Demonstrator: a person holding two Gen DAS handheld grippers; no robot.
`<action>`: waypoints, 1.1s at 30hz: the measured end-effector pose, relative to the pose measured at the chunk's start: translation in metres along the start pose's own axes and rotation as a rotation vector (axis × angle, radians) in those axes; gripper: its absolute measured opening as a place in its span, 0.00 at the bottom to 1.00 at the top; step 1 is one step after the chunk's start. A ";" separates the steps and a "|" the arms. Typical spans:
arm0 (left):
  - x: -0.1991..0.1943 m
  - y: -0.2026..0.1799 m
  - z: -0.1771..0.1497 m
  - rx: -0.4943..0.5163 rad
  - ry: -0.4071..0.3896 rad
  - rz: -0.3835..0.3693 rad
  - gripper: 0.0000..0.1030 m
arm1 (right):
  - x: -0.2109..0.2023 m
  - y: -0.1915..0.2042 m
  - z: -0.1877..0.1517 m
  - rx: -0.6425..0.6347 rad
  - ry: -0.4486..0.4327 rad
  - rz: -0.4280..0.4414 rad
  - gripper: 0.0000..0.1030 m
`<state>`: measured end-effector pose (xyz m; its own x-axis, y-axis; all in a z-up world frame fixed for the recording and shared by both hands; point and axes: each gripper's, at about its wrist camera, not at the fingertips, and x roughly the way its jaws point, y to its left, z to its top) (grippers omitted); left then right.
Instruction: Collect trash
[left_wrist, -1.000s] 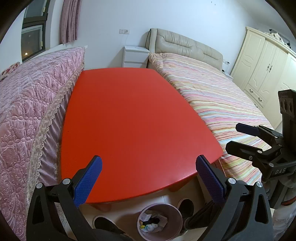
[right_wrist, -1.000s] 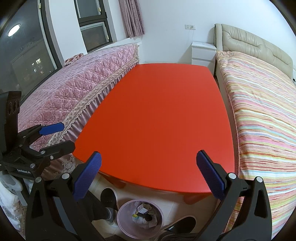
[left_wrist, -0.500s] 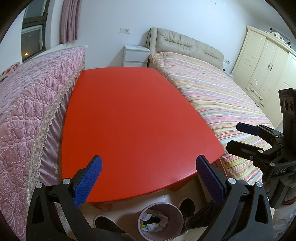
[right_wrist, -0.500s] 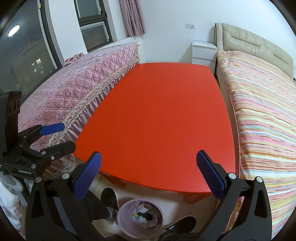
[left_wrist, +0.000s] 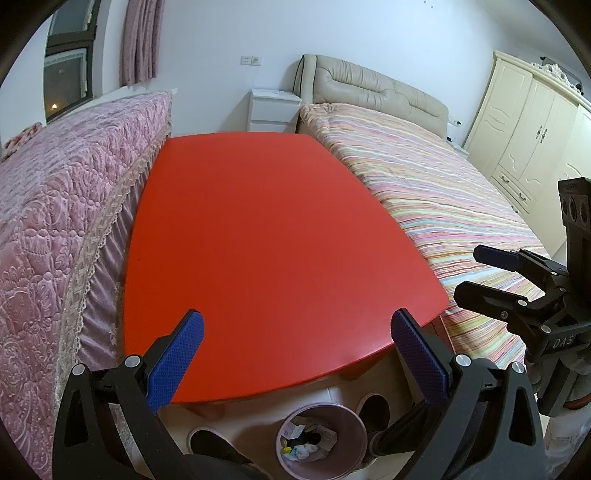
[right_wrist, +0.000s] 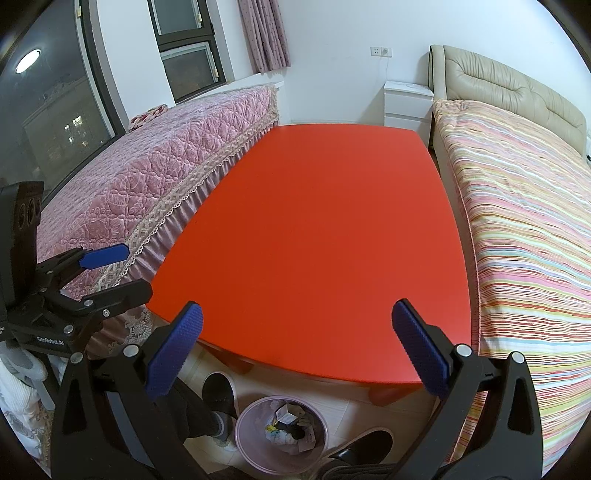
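Observation:
A pink bin (left_wrist: 321, 437) (right_wrist: 281, 430) stands on the floor below the table's near edge, holding several scraps of crumpled trash (left_wrist: 301, 441) (right_wrist: 288, 424). My left gripper (left_wrist: 295, 354) hovers open over the near end of the red table (left_wrist: 273, 229), blue pads wide apart with nothing between them. My right gripper (right_wrist: 297, 350) is open too, held over the same end of the table (right_wrist: 325, 221). Each gripper also appears side-on in the other's view: the right gripper (left_wrist: 484, 273) at the right edge, the left gripper (right_wrist: 118, 273) at the left edge. I see no trash on the tabletop.
A pink quilted bench (left_wrist: 55, 206) runs along the table's left side and a striped bed (right_wrist: 524, 229) along its right. A white nightstand (left_wrist: 273, 110) stands beyond the table and a cream wardrobe (left_wrist: 535, 122) at far right. A person's slippered feet (right_wrist: 218, 398) flank the bin.
Both grippers have drawn back and up very slightly, so the table's near edge sits a little higher in view. Both stay open.

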<state>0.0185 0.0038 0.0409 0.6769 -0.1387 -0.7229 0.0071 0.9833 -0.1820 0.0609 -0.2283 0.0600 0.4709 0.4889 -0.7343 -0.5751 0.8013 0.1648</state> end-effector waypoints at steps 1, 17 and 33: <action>0.000 0.000 0.000 0.000 0.000 0.000 0.94 | 0.001 0.001 0.000 0.000 0.001 0.000 0.97; 0.000 0.002 -0.001 -0.004 0.002 0.000 0.94 | 0.003 0.002 -0.002 -0.003 0.004 0.002 0.97; 0.005 -0.003 -0.001 0.027 0.011 0.021 0.94 | 0.003 0.002 -0.003 -0.001 0.003 0.003 0.97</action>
<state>0.0215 -0.0001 0.0371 0.6693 -0.1186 -0.7335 0.0125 0.9888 -0.1484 0.0595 -0.2263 0.0558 0.4671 0.4902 -0.7359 -0.5769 0.7997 0.1666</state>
